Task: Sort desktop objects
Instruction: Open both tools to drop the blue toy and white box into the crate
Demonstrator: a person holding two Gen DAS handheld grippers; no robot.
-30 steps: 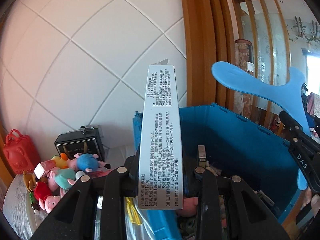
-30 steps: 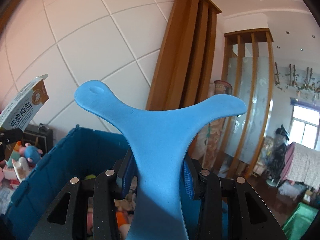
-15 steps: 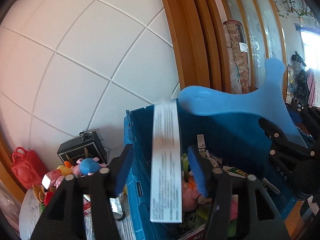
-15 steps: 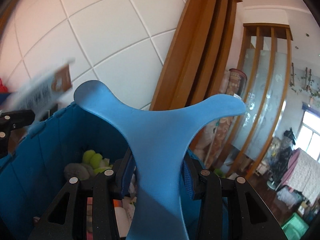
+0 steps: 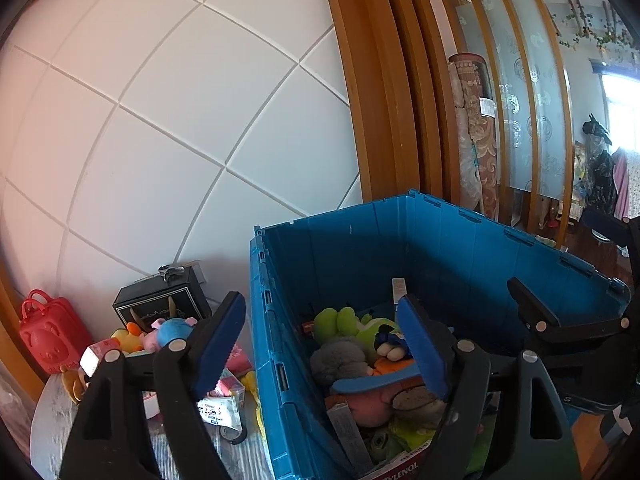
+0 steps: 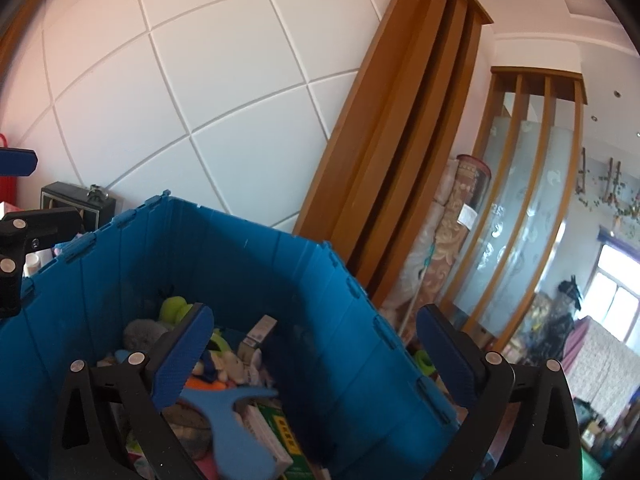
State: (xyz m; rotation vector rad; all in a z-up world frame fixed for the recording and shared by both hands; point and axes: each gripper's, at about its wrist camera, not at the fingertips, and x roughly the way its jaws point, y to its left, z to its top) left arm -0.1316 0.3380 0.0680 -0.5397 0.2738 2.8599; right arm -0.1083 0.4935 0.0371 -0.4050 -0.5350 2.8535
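A blue plastic crate point(image 5: 460, 248) point(image 6: 280, 276) holds plush toys, boxes and other items. My left gripper point(image 5: 320, 344) is open and empty above the crate's left wall. My right gripper point(image 6: 316, 344) is open and empty above the crate's right side. The blue three-armed boomerang point(image 6: 236, 420) point(image 5: 372, 380) lies in the crate on the toys, blurred in the right wrist view. The long grey printed box point(image 5: 352, 436) lies slanted in the crate by its left wall.
Left of the crate, a round table point(image 5: 52, 420) carries small plush toys point(image 5: 172, 328), a black box point(image 5: 160, 304), a red bear-shaped case point(image 5: 52, 336) and small packets point(image 5: 224, 408). A white tiled wall and wooden frame stand behind.
Both grippers opened. The printed box left the left gripper and the boomerang left the right gripper; both dropped into the crate.
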